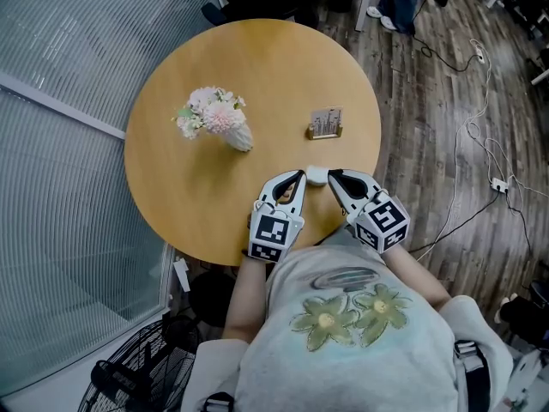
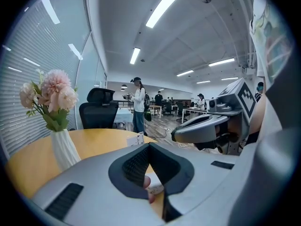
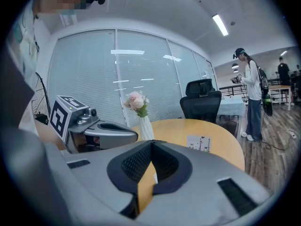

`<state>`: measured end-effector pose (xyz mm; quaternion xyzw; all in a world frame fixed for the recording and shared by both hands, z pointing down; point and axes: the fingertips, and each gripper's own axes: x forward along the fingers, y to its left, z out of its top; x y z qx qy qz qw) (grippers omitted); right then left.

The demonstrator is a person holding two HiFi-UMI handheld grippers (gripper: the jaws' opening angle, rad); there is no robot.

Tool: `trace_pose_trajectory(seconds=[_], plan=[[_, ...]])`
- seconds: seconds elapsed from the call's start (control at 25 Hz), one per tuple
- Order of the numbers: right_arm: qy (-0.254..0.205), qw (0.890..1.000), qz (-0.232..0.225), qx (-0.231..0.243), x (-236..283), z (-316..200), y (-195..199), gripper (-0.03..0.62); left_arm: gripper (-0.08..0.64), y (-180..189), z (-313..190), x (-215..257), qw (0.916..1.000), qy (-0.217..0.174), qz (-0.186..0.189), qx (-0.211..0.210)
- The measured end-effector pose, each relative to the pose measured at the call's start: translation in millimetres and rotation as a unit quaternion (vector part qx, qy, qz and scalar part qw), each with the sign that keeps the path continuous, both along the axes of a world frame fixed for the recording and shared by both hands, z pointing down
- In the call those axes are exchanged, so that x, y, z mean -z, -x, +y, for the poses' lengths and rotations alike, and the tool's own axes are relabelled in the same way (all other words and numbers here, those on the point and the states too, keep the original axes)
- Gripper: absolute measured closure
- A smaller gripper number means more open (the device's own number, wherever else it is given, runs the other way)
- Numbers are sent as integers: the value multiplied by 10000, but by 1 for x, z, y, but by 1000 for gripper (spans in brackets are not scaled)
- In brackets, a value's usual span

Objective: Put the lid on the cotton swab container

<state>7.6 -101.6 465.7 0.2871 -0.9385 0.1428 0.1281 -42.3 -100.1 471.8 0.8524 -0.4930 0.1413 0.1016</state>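
The small white round cotton swab container [image 1: 317, 176] stands on the round wooden table [image 1: 197, 187] near its front edge. I cannot make out a separate lid. My left gripper [image 1: 300, 176] rests with its tip just left of the container, jaws shut and empty. My right gripper [image 1: 333, 176] rests just right of it, also shut and empty. In the left gripper view, a bit of the white container [image 2: 154, 189] shows through the gap under the shut jaws of the left gripper [image 2: 149, 147], and the right gripper [image 2: 207, 128] lies alongside. In the right gripper view, the right gripper [image 3: 151, 145] is shut, with the left gripper [image 3: 96, 128] beside it.
A white vase of pink flowers [image 1: 219, 118] stands at the table's middle left. A small card in a wooden stand [image 1: 326, 124] sits behind the container. Cables [image 1: 480, 144] run over the wood floor at the right; a fan [image 1: 141, 372] stands at the lower left.
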Motion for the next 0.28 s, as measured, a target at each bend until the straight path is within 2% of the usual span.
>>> trace_pose_trajectory(seconds=[0.28], plan=[[20,10000,-29,9,1,1,0,595,558,-2,1,2,10000,2,-18,10]])
